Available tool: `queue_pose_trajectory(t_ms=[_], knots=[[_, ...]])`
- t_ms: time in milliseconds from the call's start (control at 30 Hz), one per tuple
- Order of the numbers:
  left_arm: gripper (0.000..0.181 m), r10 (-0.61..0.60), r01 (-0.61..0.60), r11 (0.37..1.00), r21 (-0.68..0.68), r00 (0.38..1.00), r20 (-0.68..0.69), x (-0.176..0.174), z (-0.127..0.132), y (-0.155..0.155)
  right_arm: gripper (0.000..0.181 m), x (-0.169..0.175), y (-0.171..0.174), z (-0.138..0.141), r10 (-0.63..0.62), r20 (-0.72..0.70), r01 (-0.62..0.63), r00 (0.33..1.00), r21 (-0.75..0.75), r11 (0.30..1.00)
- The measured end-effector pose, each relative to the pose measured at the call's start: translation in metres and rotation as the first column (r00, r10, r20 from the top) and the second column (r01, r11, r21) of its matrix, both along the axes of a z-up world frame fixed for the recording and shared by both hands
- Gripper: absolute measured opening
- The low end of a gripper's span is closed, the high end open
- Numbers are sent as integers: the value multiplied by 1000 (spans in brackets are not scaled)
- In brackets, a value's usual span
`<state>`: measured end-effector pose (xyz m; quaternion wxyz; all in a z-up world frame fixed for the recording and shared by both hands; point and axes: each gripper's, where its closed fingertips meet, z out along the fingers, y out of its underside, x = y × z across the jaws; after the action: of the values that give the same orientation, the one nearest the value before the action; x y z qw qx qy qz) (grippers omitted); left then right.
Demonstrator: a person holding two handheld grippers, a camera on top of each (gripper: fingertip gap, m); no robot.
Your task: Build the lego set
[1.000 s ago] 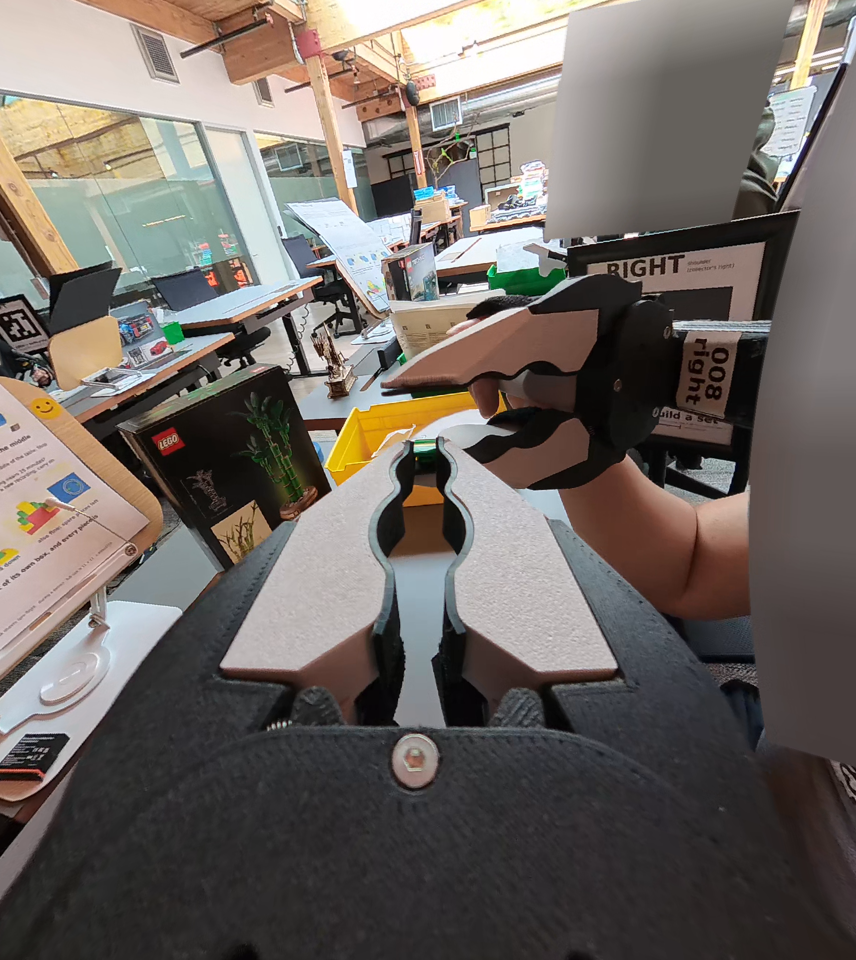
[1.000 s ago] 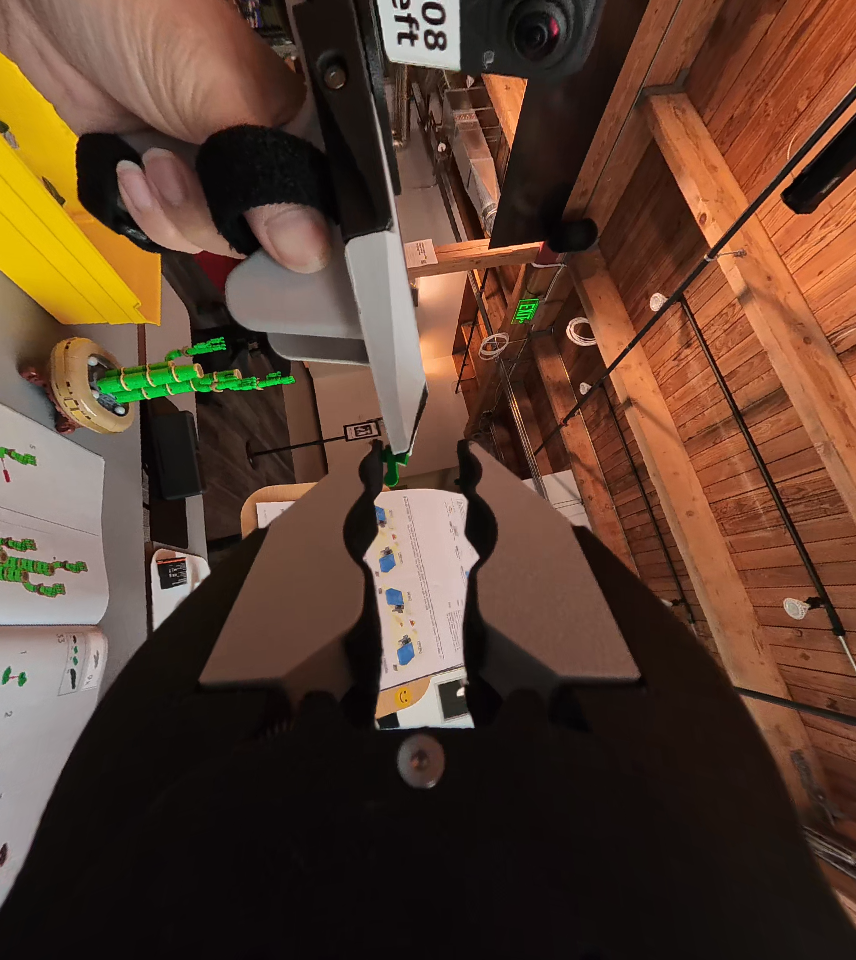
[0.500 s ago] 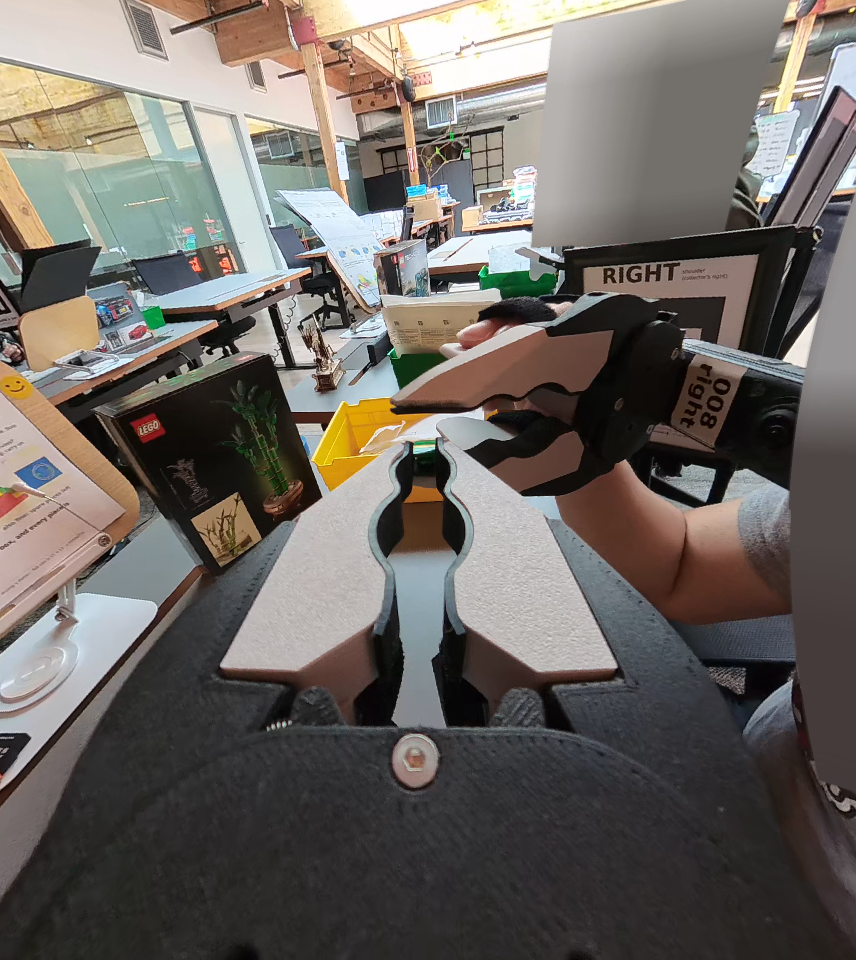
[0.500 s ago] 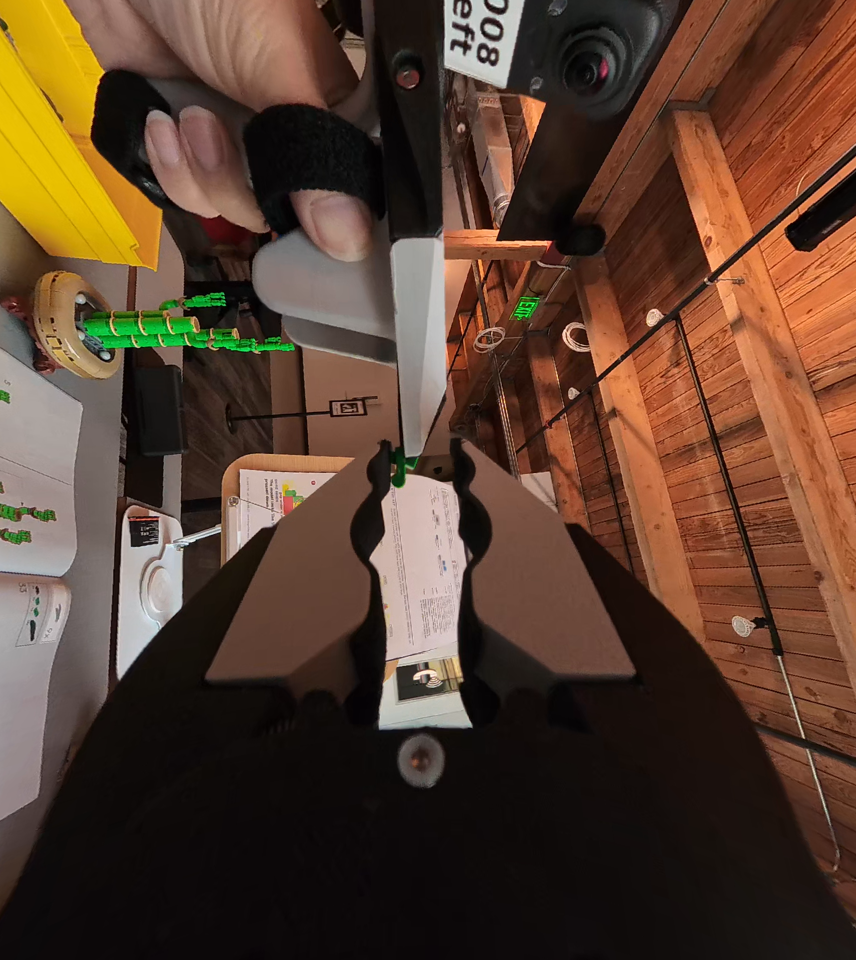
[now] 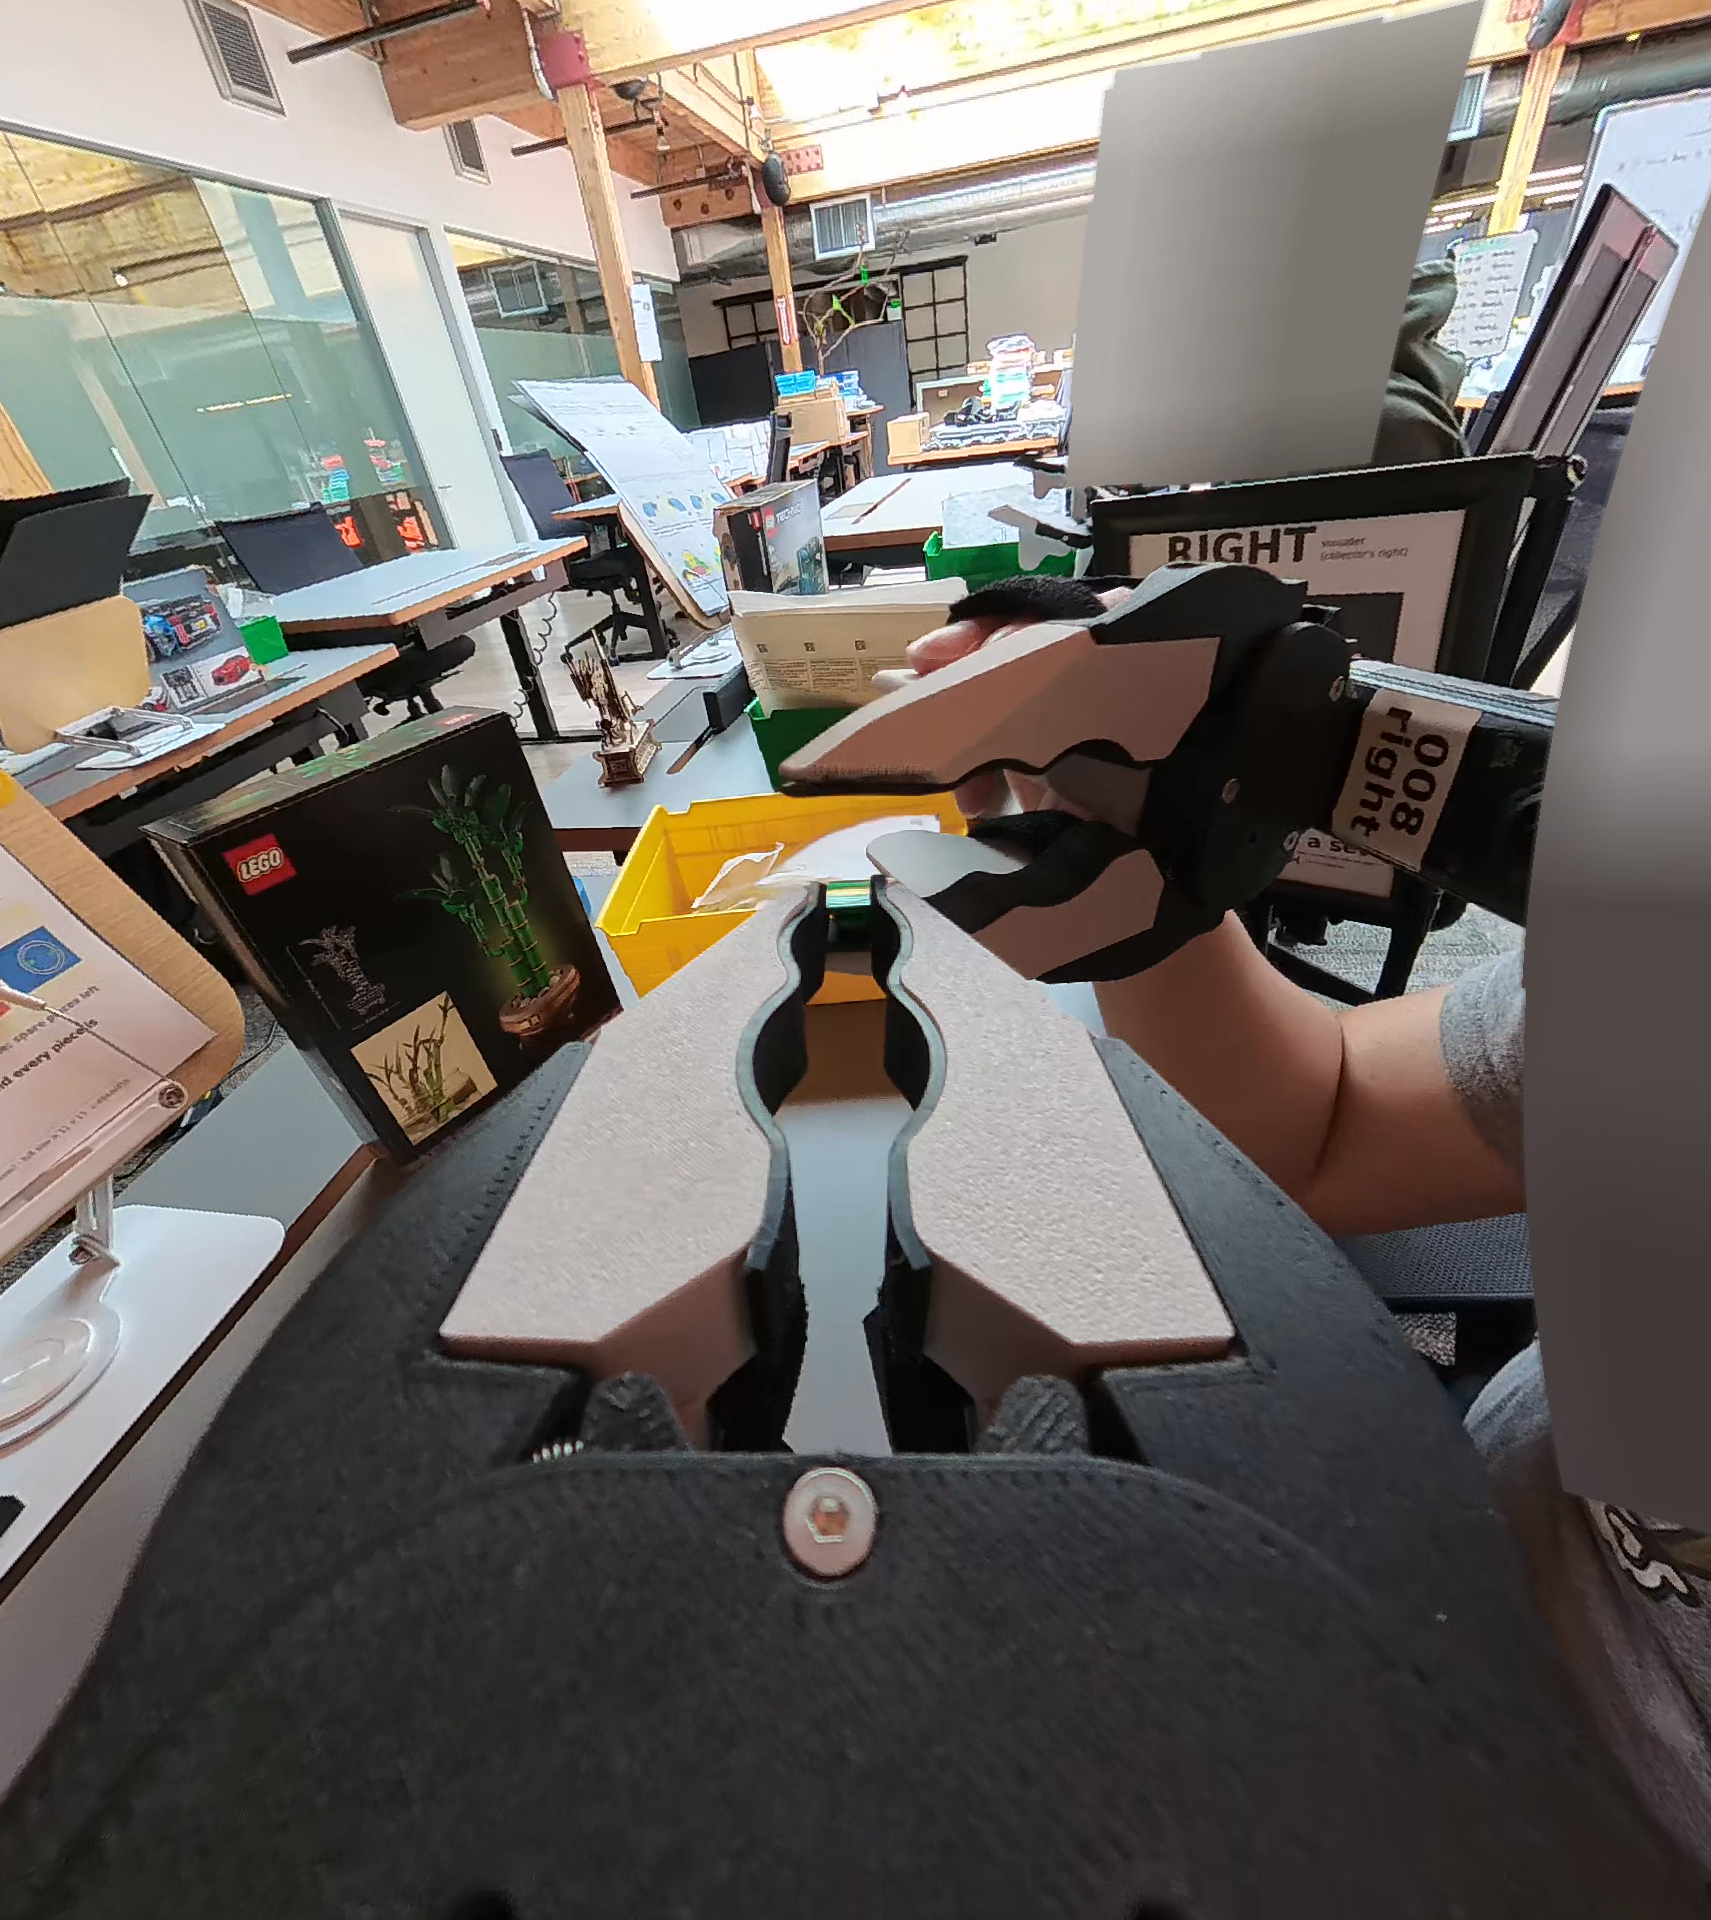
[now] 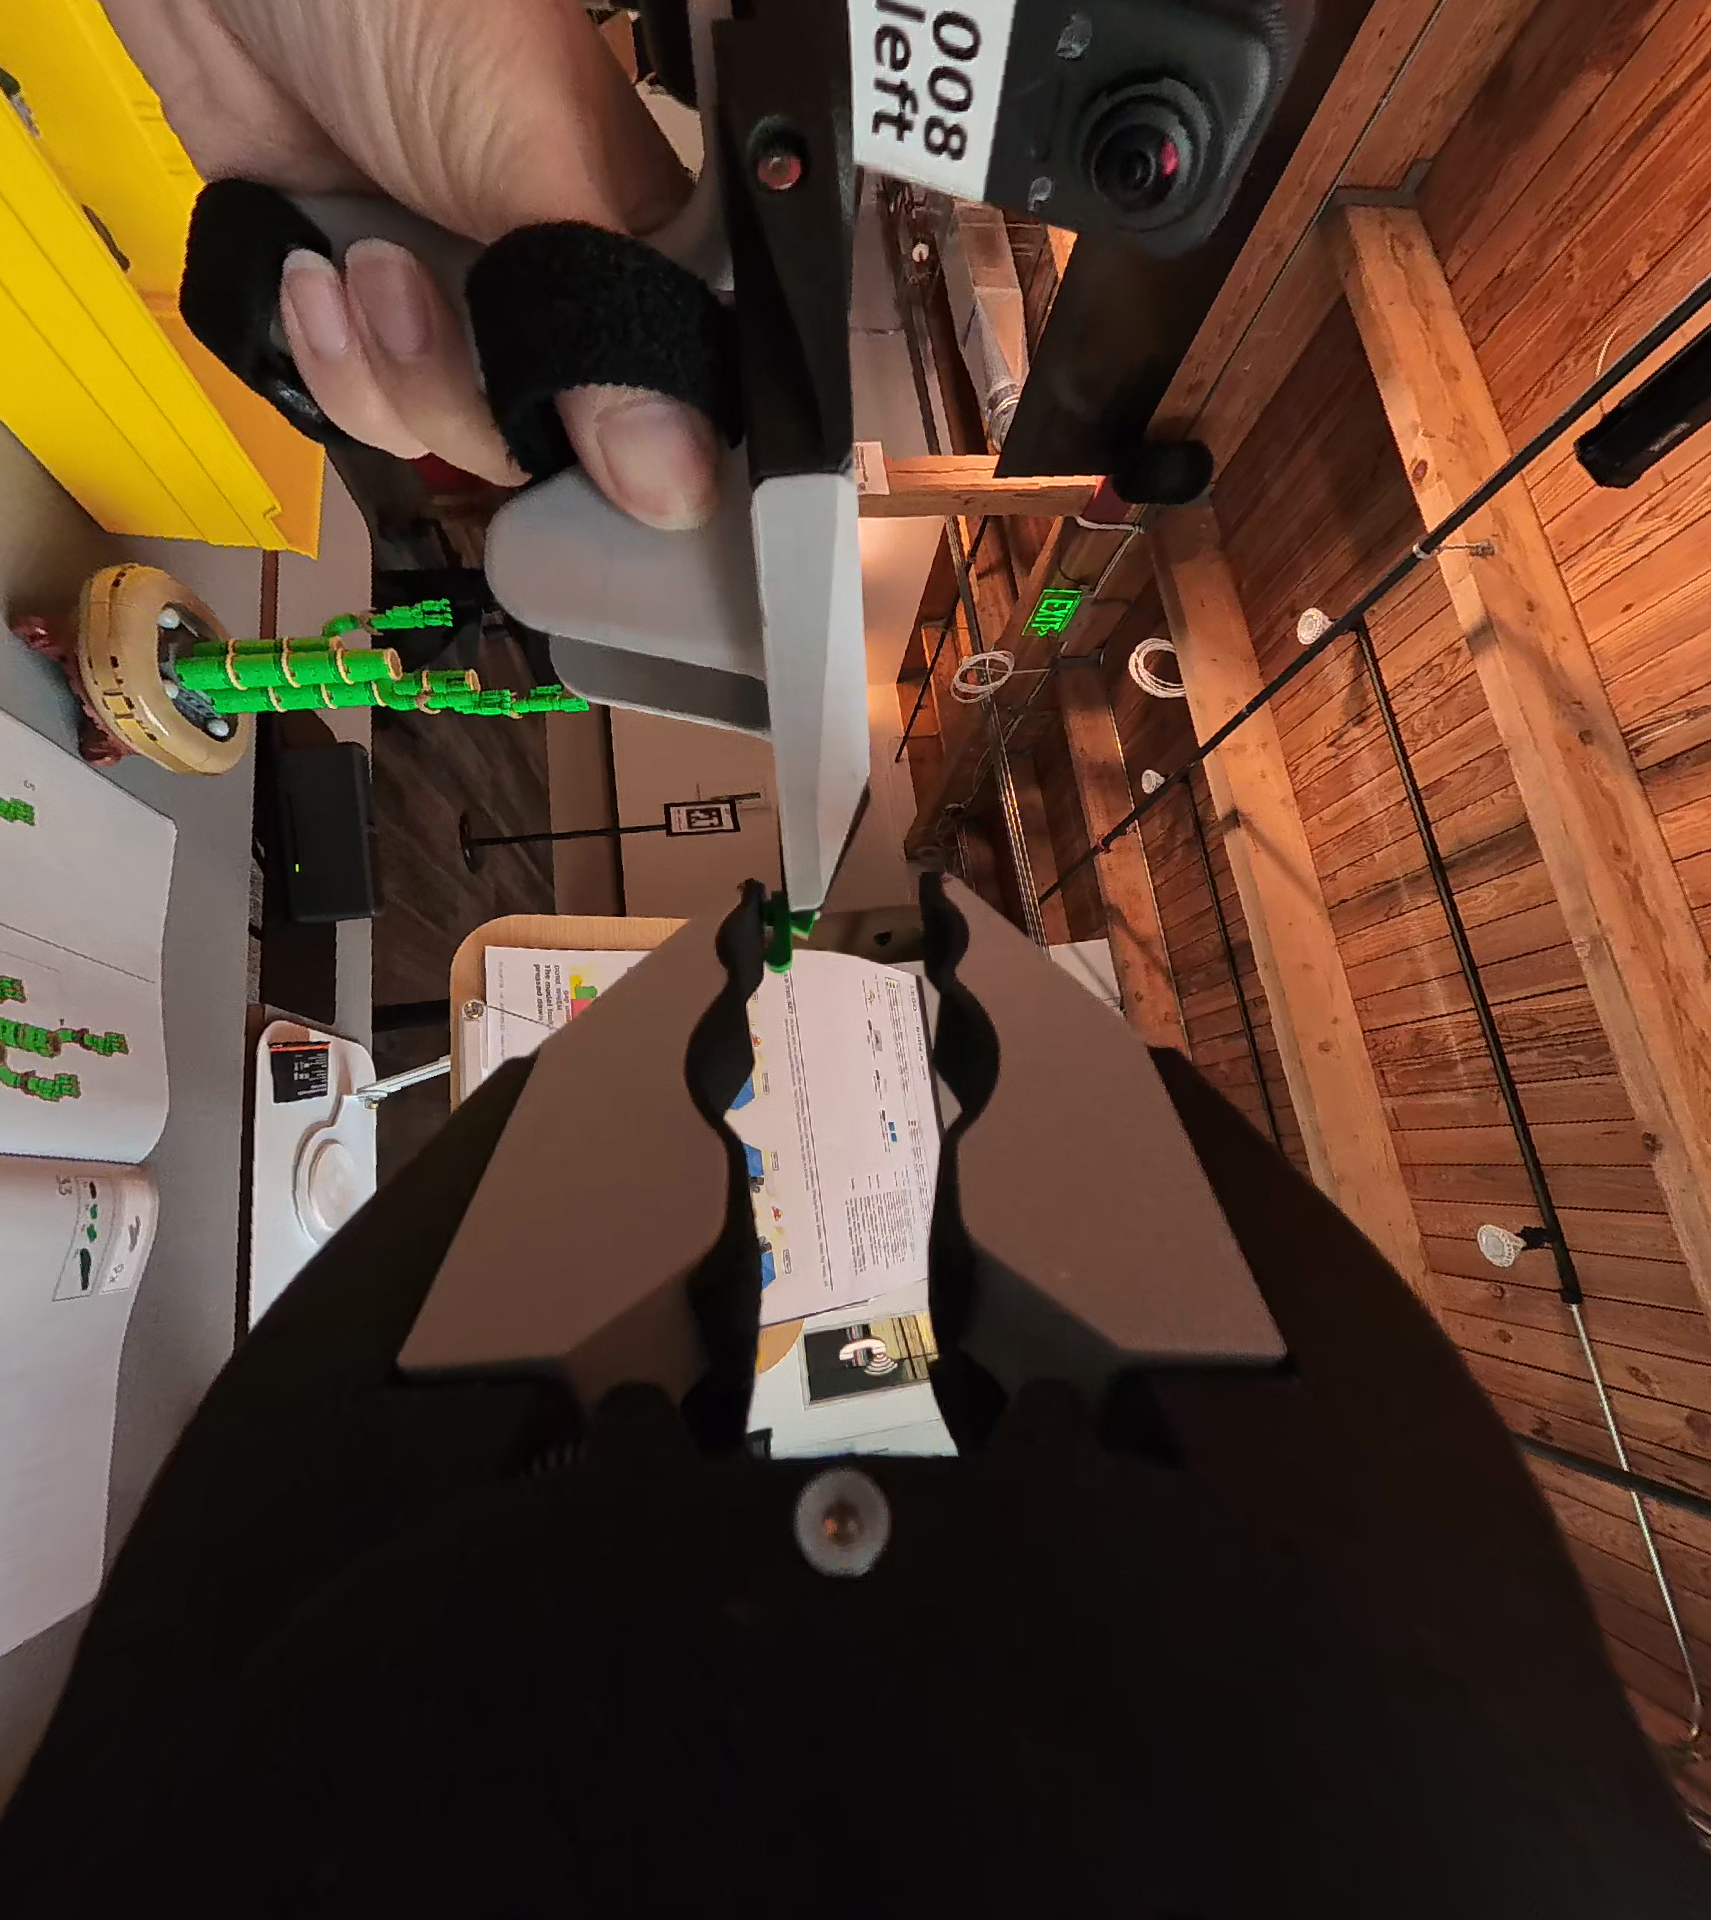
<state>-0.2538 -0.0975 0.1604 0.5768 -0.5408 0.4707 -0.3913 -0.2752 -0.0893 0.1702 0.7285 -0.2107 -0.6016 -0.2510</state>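
Left wrist view: the left gripper point(image 5: 846, 904) has its two tan, wavy-edged fingers drawn close, pinching a small green lego piece point(image 5: 847, 896) at the very tips. Just right of those tips and slightly above hangs the right gripper point(image 5: 872, 805), held by a person's hand; its jaws stand apart with nothing between them, the lower finger tip just beside the green piece. Straight beyond the tips sits a yellow plastic parts bin point(image 5: 669, 883) holding a clear bag. Left of the fingers stands the black cardboard lego box point(image 5: 383, 914) picturing a bamboo plant, and farther left a printed instruction sheet on a wooden stand point(image 5: 20, 997).

Right wrist view: this camera is rolled sideways. The right gripper's fingers gape, gripping nothing; the same green piece point(image 6: 778, 928) sits at the tip of its left finger, clamped in the tip of the left gripper point(image 6: 809, 883) that reaches in from above. Well to the left of the fingers, on the grey table, stands the partly built model: a tan round pot base with green bamboo stalks point(image 6: 259, 675). An open white instruction booklet point(image 6: 9, 987) lies beside it.

As a judgement, the pot and main stalks are done; small leaf pieces like this one are left to assemble and attach.
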Motion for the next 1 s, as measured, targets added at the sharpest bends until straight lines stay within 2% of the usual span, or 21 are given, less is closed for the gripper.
queue_pose_trajectory(t_ms=[700, 1000], knots=[[6, -13, 13, 1000, -1, 1000, -7, -1, -2, 1, 34, 2, 1, -1, 30, -14, -31, 999, -51, 998], [6, -53, 54, 998, -27, 998, 42, -1, 3, -1, 33, 0, 0, -2, 40, -11, -41, 999, -54, 998]])
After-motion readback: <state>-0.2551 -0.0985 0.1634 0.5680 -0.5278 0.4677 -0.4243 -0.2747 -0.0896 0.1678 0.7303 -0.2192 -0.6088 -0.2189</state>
